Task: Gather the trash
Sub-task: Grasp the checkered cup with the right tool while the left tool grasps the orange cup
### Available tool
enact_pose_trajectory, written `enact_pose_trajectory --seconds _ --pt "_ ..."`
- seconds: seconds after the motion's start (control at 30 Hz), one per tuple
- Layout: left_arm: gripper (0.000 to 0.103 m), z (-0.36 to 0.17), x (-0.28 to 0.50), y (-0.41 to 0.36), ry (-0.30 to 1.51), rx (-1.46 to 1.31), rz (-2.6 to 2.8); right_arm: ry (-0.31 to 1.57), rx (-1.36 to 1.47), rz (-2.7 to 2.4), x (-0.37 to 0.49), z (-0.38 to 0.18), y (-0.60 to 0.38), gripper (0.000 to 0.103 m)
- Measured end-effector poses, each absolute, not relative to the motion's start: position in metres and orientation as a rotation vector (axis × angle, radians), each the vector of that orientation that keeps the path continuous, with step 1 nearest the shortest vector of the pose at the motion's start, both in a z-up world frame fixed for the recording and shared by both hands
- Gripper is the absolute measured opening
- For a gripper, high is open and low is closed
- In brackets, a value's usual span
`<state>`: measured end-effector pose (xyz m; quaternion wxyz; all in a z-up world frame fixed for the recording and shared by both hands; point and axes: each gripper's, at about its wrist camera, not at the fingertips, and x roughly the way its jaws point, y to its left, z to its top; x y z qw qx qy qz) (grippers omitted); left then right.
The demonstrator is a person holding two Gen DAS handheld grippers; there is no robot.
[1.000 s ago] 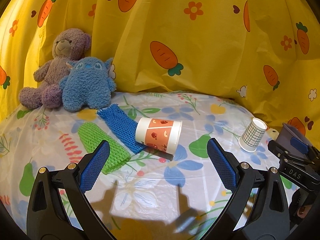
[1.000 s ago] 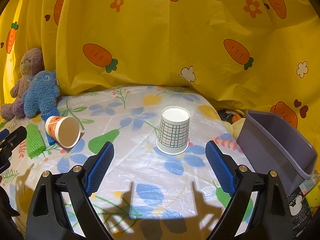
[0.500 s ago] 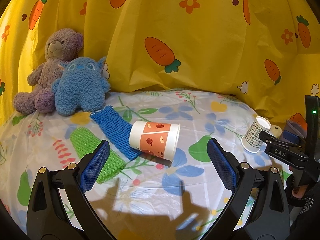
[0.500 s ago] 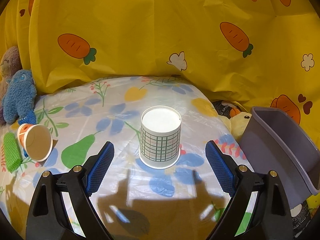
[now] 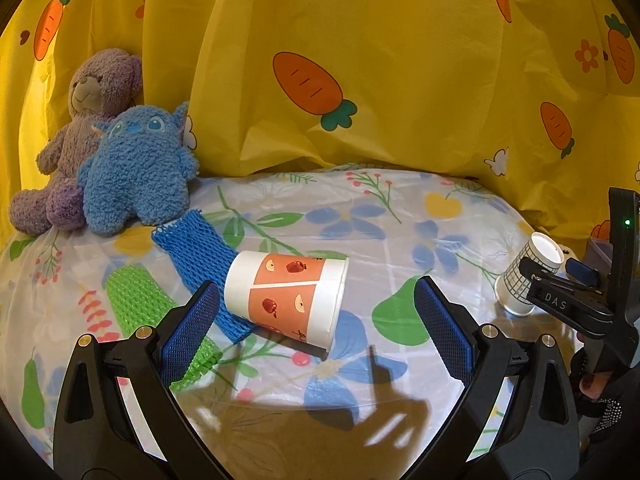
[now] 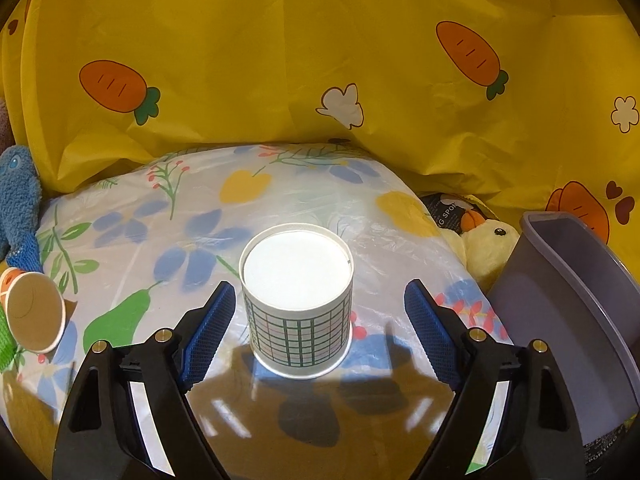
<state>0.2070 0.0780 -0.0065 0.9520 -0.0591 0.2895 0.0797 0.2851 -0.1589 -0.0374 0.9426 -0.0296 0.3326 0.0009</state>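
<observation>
Cups on floral desk [image 6: 120, 216]: grey bin [image 6: 568, 300] at far right; orange cup [image 5: 286, 300] lying sideways between wide-open left claw [image 5: 316, 320]; gridded cup [image 6: 298, 300] upside down between right claw [image 6: 316, 326], just narrowing, pads clear of it.

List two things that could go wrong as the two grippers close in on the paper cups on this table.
1. The orange cup lies on its side, partly on the blue foam net; the left gripper, jaws open, might roll it away or snag the net.
2. The checked cup stands upside down between the right gripper's open jaws, which have just been closing; a hard squeeze could crush its thin wall.
</observation>
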Motion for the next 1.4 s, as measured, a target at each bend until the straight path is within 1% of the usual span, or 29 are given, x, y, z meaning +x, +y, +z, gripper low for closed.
enact_pose_trajectory --seconds 0.07,0.23,0.4,0.47,0.5,0.7,0.77,0.87,0.93,0.97,1.03,1.07,1.13,1.17,1.23,1.33,1.4 --pt "0.096 -0.010 0.212 0.080 0.595 -0.131 0.164 0.679 -0.062 0.003 0.288 -0.039 -0.158 0.081" --pt "0.096 -0.020 0.218 0.086 0.611 -0.154 0.168 0.689 -0.069 0.007 0.295 -0.044 -0.156 0.078" --pt "0.096 -0.027 0.221 0.092 0.621 -0.176 0.165 0.707 -0.062 0.017 0.301 -0.046 -0.157 0.070" --pt "0.096 -0.029 0.222 0.093 0.625 -0.183 0.162 0.714 -0.066 0.020 0.303 -0.047 -0.156 0.061" --pt "0.096 -0.030 0.222 0.094 0.627 -0.183 0.162 0.719 -0.066 0.024 0.303 -0.047 -0.156 0.058" --pt "0.096 -0.036 0.226 0.099 0.643 -0.203 0.164 0.698 -0.068 0.040 0.301 -0.045 -0.154 0.055" --pt "0.093 -0.038 0.228 0.101 0.653 -0.206 0.165 0.690 -0.068 0.044 0.298 -0.044 -0.153 0.055" --pt "0.084 -0.043 0.230 0.104 0.675 -0.216 0.167 0.687 -0.061 0.047 0.296 -0.044 -0.154 0.055" --pt "0.073 -0.045 0.232 0.106 0.685 -0.225 0.172 0.682 -0.059 0.047 0.295 -0.043 -0.154 0.056" --pt "0.070 -0.046 0.232 0.107 0.689 -0.222 0.177 0.680 -0.061 0.049 0.294 -0.043 -0.154 0.056" --pt "0.051 -0.047 0.232 0.107 0.698 -0.219 0.179 0.677 -0.068 0.052 0.294 -0.043 -0.152 0.056" --pt "0.047 -0.048 0.232 0.107 0.701 -0.220 0.175 0.674 -0.072 0.052 0.293 -0.043 -0.152 0.056" --pt "0.033 -0.048 0.232 0.108 0.698 -0.225 0.162 0.669 -0.075 0.053 0.292 -0.043 -0.151 0.056" --pt "0.029 -0.048 0.232 0.107 0.698 -0.226 0.160 0.667 -0.075 0.053 0.292 -0.043 -0.151 0.056" --pt "0.015 -0.048 0.232 0.108 0.696 -0.229 0.152 0.663 -0.072 0.053 0.291 -0.042 -0.151 0.056" --pt "0.003 -0.048 0.230 0.109 0.682 -0.242 0.141 0.655 -0.069 0.055 0.289 -0.041 -0.151 0.055" --pt "0.002 -0.047 0.228 0.108 0.671 -0.245 0.133 0.653 -0.071 0.059 0.287 -0.041 -0.151 0.055"
